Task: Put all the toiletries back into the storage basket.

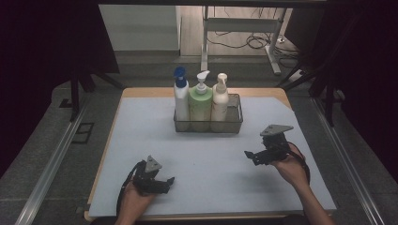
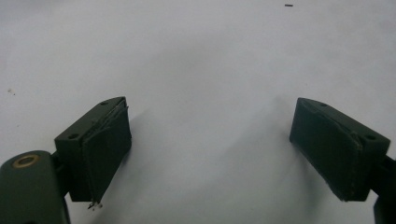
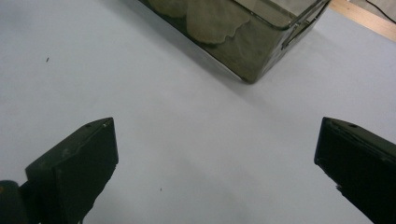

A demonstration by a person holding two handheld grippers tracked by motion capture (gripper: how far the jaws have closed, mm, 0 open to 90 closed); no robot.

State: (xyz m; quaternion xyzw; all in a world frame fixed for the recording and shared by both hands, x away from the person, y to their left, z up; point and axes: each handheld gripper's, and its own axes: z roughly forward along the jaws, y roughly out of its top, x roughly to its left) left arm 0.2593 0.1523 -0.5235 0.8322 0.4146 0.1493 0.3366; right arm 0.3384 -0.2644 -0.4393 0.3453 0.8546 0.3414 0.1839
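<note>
Both hand-held grippers, left (image 1: pixel 165 182) and right (image 1: pixel 249 156), gape wide over bare mat (image 1: pixel 211 159) before the basket (image 1: pixel 234 123).

Basket (image 1: pixel 208 125) on grey-matted table (image 1: pixel 206 168)

High view: above the near table edge, facing forward and down, far back. Left gripper view: close over bare mat (image 2: pixel 205 70) ahead of its jaws. Right gripper view: low, facing the wire basket (image 3: pixel 261 56) ahead; basket (image 1: pixel 237 117) shared with high view.
</note>
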